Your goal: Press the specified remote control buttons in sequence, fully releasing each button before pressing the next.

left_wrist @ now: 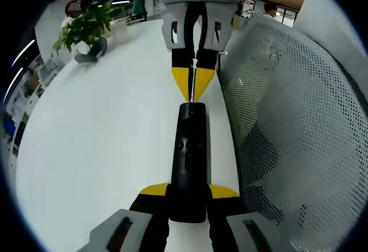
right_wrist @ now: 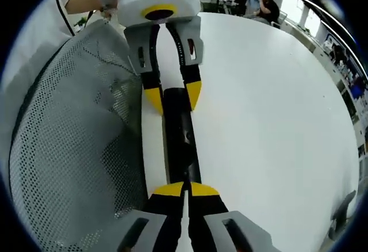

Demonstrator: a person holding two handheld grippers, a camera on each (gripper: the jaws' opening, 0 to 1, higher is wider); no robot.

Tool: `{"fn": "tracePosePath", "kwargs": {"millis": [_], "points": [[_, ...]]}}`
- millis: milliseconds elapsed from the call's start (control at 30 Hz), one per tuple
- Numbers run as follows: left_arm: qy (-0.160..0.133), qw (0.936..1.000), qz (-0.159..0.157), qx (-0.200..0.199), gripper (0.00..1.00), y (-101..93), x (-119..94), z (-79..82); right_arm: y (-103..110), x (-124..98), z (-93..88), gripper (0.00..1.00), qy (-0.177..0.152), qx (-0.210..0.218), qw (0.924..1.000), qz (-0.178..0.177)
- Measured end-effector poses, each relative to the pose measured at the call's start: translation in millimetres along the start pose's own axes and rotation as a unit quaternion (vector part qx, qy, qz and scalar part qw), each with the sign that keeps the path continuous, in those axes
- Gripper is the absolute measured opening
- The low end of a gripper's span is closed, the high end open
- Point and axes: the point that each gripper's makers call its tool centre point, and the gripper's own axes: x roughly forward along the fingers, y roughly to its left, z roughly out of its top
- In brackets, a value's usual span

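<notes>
The left gripper (left_wrist: 188,197) grips the black remote (left_wrist: 190,154) on a white table (left_wrist: 103,142); the right gripper (right_wrist: 186,191) is pinched closed at its tip, with a plant (left_wrist: 86,27) at ten o'clock.

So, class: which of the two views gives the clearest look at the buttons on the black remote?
The left gripper view: the remote runs up the middle, face toward the camera, its buttons visible, held by the left gripper. In the right gripper view the remote looks dark and its buttons are hard to make out.
</notes>
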Motion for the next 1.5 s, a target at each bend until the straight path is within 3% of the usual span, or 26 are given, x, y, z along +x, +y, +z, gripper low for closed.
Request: {"fn": "tracePosePath", "kwargs": {"millis": [533, 767, 867, 967, 1067, 1200, 1500], "points": [[-0.006, 1.0000, 0.006, -0.004, 0.24, -0.1, 0, 0.4, -1, 6, -1.5, 0.00, 0.016, -0.018, 0.9997, -0.001], [-0.017, 0.9997, 0.009, -0.011, 0.24, 0.1, 0, 0.7, -1, 8, -1.5, 0.00, 0.036, -0.044, 0.9975, -0.041], [-0.015, 0.9997, 0.012, -0.013, 0.24, 0.0, 0, 1.4, -2, 7, -1.9, 0.00, 0.022, -0.029, 0.9979, -0.054], [-0.011, 0.9998, 0.013, -0.014, 0.24, 0.2, 1, 1.6, -5, 6, -1.5, 0.00, -0.006, 0.013, 0.9980, -0.062], [-0.011, 0.9998, 0.012, -0.013, 0.24, 0.4, 1, 1.4, -4, 6, -2.6, 0.00, -0.012, -0.001, 0.9977, -0.067], [-0.014, 0.9997, 0.013, -0.014, 0.24, 0.4, 1, 1.3, -5, 5, -1.8, 0.00, -0.023, 0.019, 0.9979, -0.058], [-0.013, 0.9997, 0.014, -0.017, 0.24, 0.4, 1, 1.4, -4, 3, 9.1, 0.00, -0.034, 0.012, 0.9981, -0.050]]}}
